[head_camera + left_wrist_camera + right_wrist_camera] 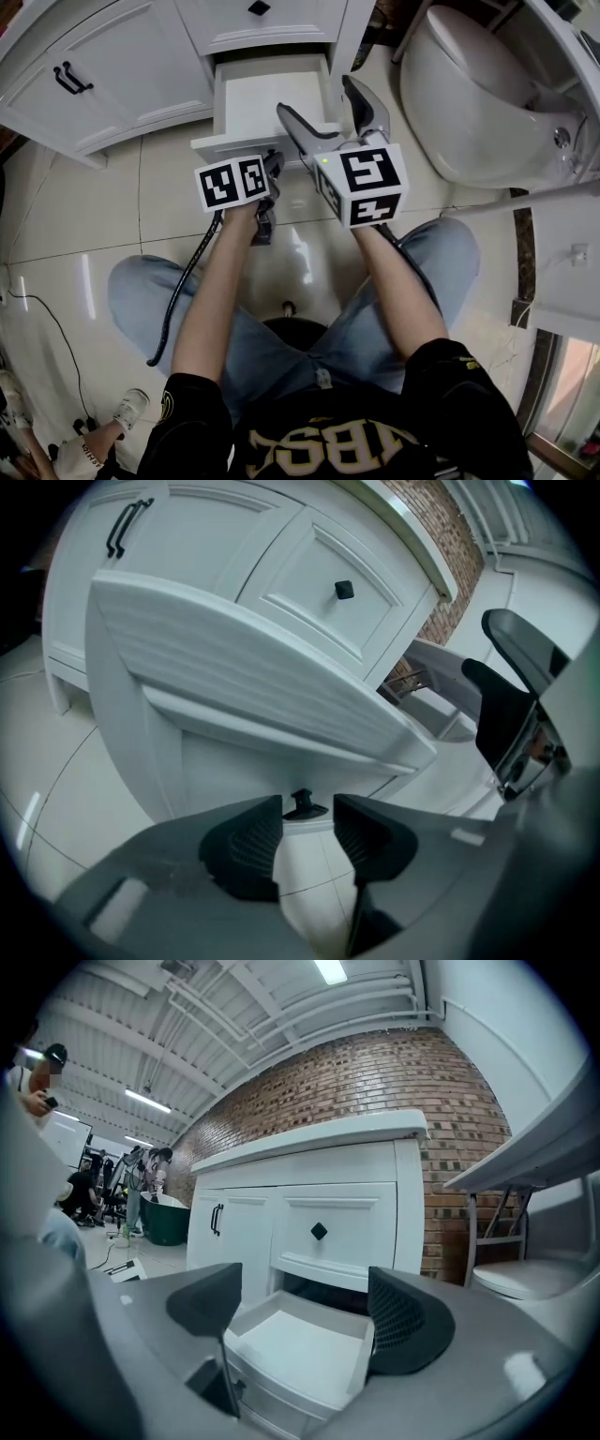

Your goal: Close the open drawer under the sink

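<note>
Drawer (272, 94) open; left tool (307, 825) seemingly brackets its knob (302, 804) without touching.

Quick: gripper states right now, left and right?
Left hand-held gripper: jaws narrowly apart, drawer knob between the tips, not gripped.
Right hand-held gripper: wide open, holding nothing.

black tee (328, 441), gold lettering (328, 450) | blue jeans (272, 347) | left claw (307, 829), right claw (315, 97): grey, marker cubes (232, 183) | black cable (183, 291)

The open drawer (270, 97) juts forward from the cabinet (122, 56), with the toilet (469, 94) standing to its right.
</note>
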Motion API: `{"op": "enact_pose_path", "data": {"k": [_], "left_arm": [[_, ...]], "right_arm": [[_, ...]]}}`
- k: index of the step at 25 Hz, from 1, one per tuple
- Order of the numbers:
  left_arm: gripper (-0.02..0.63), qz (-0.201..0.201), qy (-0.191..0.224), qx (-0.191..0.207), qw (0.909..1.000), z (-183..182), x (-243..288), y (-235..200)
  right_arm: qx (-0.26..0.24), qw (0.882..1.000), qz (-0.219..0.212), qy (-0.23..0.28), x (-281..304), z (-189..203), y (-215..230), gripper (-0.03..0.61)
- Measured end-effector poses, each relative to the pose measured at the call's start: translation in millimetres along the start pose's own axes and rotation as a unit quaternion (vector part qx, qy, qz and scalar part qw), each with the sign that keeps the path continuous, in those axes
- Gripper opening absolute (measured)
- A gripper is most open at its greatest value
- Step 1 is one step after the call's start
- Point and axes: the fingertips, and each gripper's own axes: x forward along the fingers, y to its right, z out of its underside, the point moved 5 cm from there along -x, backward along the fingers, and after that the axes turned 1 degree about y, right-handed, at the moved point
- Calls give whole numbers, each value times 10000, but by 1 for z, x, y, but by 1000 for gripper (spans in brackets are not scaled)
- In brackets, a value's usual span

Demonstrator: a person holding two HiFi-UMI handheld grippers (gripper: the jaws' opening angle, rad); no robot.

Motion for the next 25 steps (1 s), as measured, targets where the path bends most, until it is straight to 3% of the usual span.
{"op": "enact_pose_path", "data": {"k": [1,5,16,25], "left_arm": [[157,-25,-16,-21,10000,-2,3,0],[161,-93,-82,-29,9999,-8,12,-1],[160,-158,290,-52,9994,-45,44,-14],[161,-638,726,424,9944,-93,84,-22]], "right_arm": [[26,10000,-14,-11,4,1,-1,416],[112,9999,-60,-61,16,7,-3,416],[163,9996,133,-196,32,18,20,415],[379,9987,203,-275,37,30,40,414]]}}
